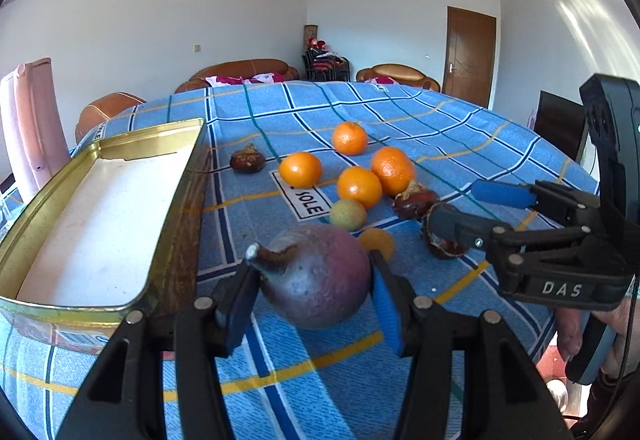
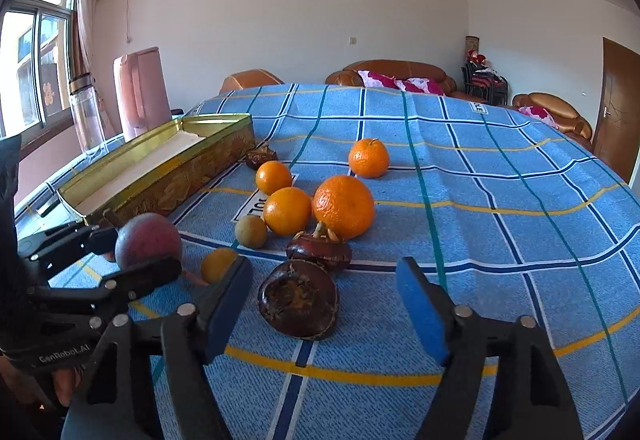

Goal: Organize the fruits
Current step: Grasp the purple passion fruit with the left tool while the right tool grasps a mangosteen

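Observation:
My left gripper (image 1: 312,280) is shut on a purple-red passion fruit (image 1: 320,276) with a stem, held just above the cloth beside the gold tin (image 1: 100,208); it also shows in the right wrist view (image 2: 148,240). The tin is open with a bare white inside. My right gripper (image 2: 320,304) is open around a dark mangosteen (image 2: 298,302) lying on the cloth, not touching it. A second mangosteen (image 2: 320,250) lies just behind. Several oranges (image 2: 344,206) cluster mid-table with a small green fruit (image 2: 251,231) and a small yellow-orange fruit (image 2: 218,264). A third mangosteen (image 1: 247,160) lies by the tin.
The table has a blue checked cloth (image 2: 480,200). A pink jug (image 2: 140,92) and a clear bottle (image 2: 86,112) stand at the far left behind the tin. Brown sofas (image 2: 400,76) stand beyond the table.

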Action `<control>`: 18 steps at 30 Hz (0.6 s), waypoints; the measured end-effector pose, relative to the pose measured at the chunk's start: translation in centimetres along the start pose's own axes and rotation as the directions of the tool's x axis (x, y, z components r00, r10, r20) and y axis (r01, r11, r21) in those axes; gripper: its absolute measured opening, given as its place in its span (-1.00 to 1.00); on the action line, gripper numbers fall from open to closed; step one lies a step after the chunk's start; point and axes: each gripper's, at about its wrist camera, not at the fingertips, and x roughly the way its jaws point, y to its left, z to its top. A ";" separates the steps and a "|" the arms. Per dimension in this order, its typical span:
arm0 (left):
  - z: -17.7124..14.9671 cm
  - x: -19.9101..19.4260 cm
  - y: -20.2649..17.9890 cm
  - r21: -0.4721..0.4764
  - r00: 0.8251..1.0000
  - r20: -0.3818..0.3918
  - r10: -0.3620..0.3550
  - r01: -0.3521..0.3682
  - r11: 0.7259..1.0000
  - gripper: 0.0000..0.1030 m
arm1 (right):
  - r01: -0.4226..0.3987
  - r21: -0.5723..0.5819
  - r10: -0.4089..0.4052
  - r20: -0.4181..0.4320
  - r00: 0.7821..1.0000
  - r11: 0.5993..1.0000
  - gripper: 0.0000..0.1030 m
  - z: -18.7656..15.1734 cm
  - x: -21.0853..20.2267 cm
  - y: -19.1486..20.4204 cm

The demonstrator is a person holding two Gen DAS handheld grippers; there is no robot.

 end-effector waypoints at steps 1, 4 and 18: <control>0.0 -0.1 0.0 0.003 1.000 0.006 0.009 -0.009 1.000 0.07 | -0.004 -0.003 0.004 -0.014 1.000 1.000 0.38 -0.1 0.3 0.1; 0.0 0.0 -0.1 0.018 0.999 0.016 0.032 -0.032 0.999 0.07 | -0.008 -0.029 0.007 -0.049 0.999 1.000 0.26 -0.5 1.1 0.6; 0.3 -1.5 -0.1 0.050 0.989 0.108 0.102 -0.107 0.993 0.07 | -0.050 -0.038 0.049 -0.023 0.999 0.998 -0.08 -1.0 0.7 0.8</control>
